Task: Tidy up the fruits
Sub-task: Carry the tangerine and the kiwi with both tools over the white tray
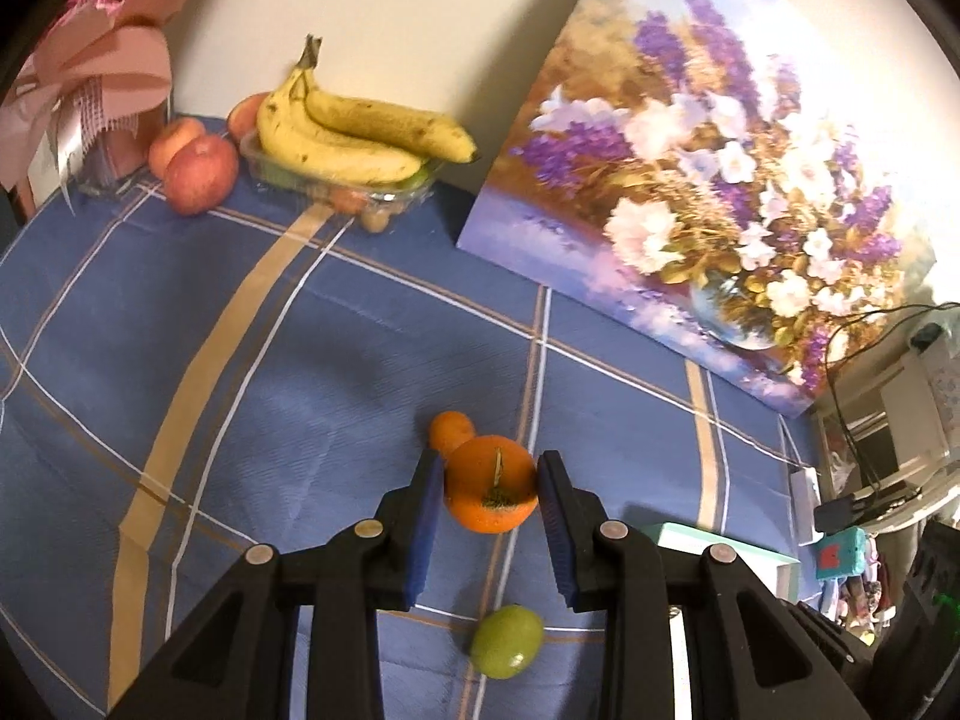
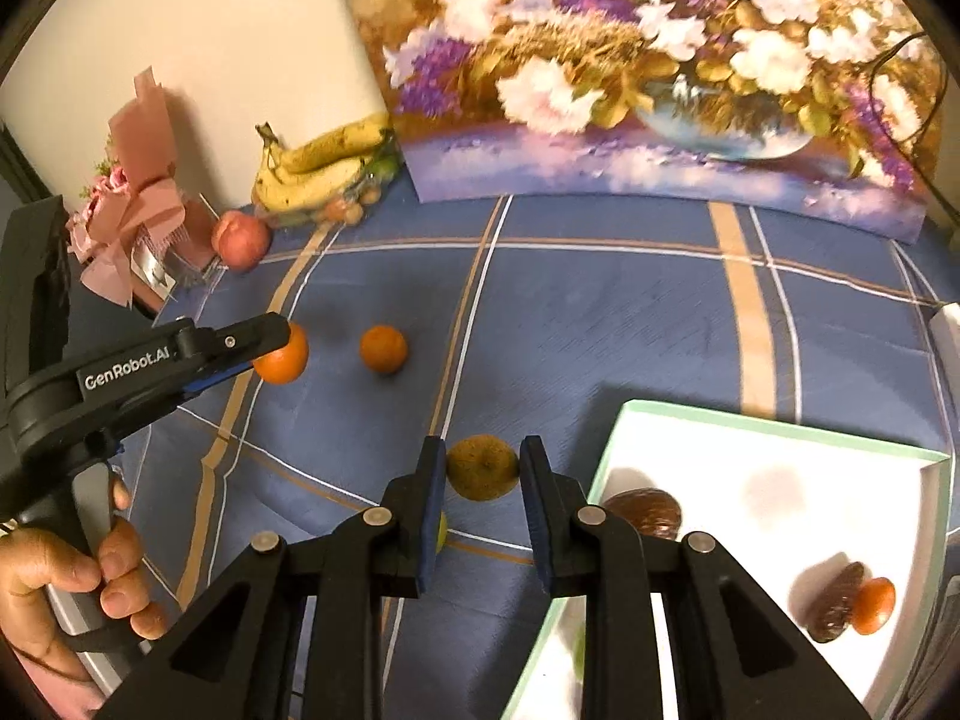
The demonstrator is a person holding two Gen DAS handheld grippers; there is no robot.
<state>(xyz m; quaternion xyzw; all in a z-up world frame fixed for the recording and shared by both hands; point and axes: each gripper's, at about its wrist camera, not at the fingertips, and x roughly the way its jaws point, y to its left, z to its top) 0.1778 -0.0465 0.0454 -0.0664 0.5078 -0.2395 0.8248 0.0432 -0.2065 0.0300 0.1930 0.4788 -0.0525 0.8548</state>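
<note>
Fruit is held in both tools at once, and that is where the risk lies. The left tool (image 1: 491,468) is clenched on an orange (image 1: 491,483), gripped across its round sides with the stem end facing the camera; in the right wrist view the same orange (image 2: 281,354) is seen clear of the cloth. The right tool (image 2: 483,456) is clenched on a brownish-green fruit (image 2: 483,467), probably a kiwi, though the colour is hard to judge in this light. Both are pinched near the tips of the pads only, so a roll out of the grip could be caused by any quick swing or tilt.

The white tray (image 2: 924,468) lies just to the right, with a few dark pieces and a small orange one already in it. A collision of the two tools could be expected if both are carried to it together. A second orange (image 2: 383,349) and a green fruit (image 1: 507,639) are left loose on the blue checked cloth (image 1: 300,360) and could be knocked and sent rolling by a low pass. The bananas (image 1: 354,132) at the wall are well apart.
</note>
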